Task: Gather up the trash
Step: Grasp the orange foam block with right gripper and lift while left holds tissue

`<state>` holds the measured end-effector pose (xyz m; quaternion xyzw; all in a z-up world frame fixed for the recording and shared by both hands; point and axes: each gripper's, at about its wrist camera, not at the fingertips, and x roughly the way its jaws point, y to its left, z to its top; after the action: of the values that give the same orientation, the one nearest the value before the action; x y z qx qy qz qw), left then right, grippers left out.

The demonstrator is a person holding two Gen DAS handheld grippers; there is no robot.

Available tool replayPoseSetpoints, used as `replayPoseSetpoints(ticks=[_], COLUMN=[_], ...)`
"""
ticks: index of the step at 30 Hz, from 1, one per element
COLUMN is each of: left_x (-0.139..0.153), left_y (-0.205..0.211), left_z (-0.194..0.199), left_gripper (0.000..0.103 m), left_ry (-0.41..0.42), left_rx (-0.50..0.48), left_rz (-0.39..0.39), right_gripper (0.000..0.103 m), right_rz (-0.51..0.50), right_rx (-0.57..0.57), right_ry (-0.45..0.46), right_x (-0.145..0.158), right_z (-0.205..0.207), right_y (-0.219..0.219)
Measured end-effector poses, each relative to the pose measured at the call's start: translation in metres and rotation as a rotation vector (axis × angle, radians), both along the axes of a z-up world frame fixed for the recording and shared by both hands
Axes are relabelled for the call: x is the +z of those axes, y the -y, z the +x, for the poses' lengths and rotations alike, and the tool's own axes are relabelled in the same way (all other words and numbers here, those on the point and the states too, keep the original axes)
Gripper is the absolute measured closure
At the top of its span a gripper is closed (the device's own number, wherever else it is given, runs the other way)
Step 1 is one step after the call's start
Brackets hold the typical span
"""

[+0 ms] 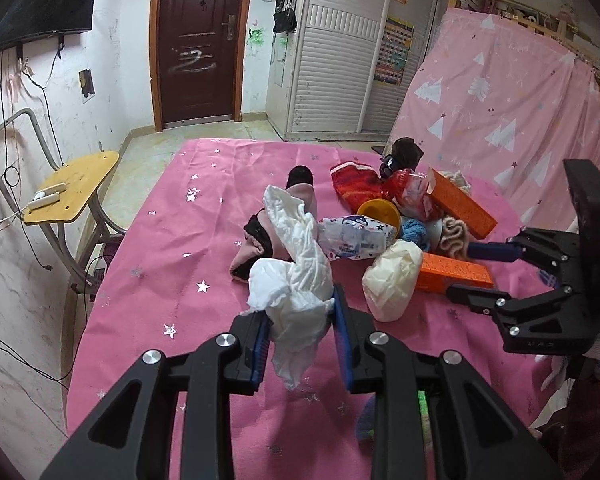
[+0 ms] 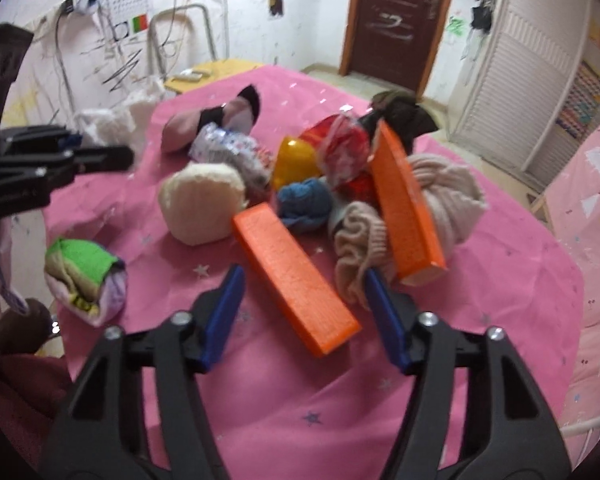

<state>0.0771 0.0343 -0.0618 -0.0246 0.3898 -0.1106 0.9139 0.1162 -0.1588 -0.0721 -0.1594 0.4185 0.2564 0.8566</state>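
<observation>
My left gripper (image 1: pixel 300 312) is shut on a crumpled white tissue (image 1: pixel 296 276) and holds it above the pink tablecloth (image 1: pixel 172 248); the tissue also shows in the right wrist view (image 2: pixel 112 124). My right gripper (image 2: pixel 302 292) is open, its fingers either side of the near end of an orange box (image 2: pixel 292 276); it appears at the right of the left wrist view (image 1: pixel 456 272). A second orange box (image 2: pixel 404 204) leans on the pile. A cream ball (image 2: pixel 200 204), a printed tissue pack (image 1: pixel 356 236) and a yellow lid (image 2: pixel 296 160) lie in the pile.
Rolled socks and knitwear sit in the pile: a blue one (image 2: pixel 306 200), a beige one (image 2: pixel 448 196), a green one (image 2: pixel 84 276) near the table's left edge. A yellow chair (image 1: pixel 68 188) stands left of the table. A pink-draped bed (image 1: pixel 520 108) is on the right.
</observation>
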Motion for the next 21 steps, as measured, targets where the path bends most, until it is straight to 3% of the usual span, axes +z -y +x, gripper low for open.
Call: replayPoseSetpoints(ticks=[3, 9, 15, 21], left_x=[0.000, -0.002, 0.003, 0.021], left_y=[0.000, -0.002, 0.003, 0.017], left_z=[0.002, 0.004, 0.001, -0.006], left_gripper=[0.083, 0.082, 0.082, 0.082], left_ry=[0.001, -0.008, 0.004, 0.045], left_rx=[0.002, 0.011, 0.006, -0.009], left_rz=[0.000, -0.016, -0.004, 0.024], right_gripper=[0.066, 0.078, 0.081, 0.081], right_rz=[-0.010, 0.061, 0.114, 0.285], right_rx=[0.015, 0.030, 0.001, -0.040], right_ry=[-0.007, -0.043, -0.026, 0.015], right_x=[-0.003, 0.000, 0.005, 0.030], right_z=[-0.002, -0.015, -0.033, -0.047], right_y=[-0.002, 0.011, 0.019, 0.052])
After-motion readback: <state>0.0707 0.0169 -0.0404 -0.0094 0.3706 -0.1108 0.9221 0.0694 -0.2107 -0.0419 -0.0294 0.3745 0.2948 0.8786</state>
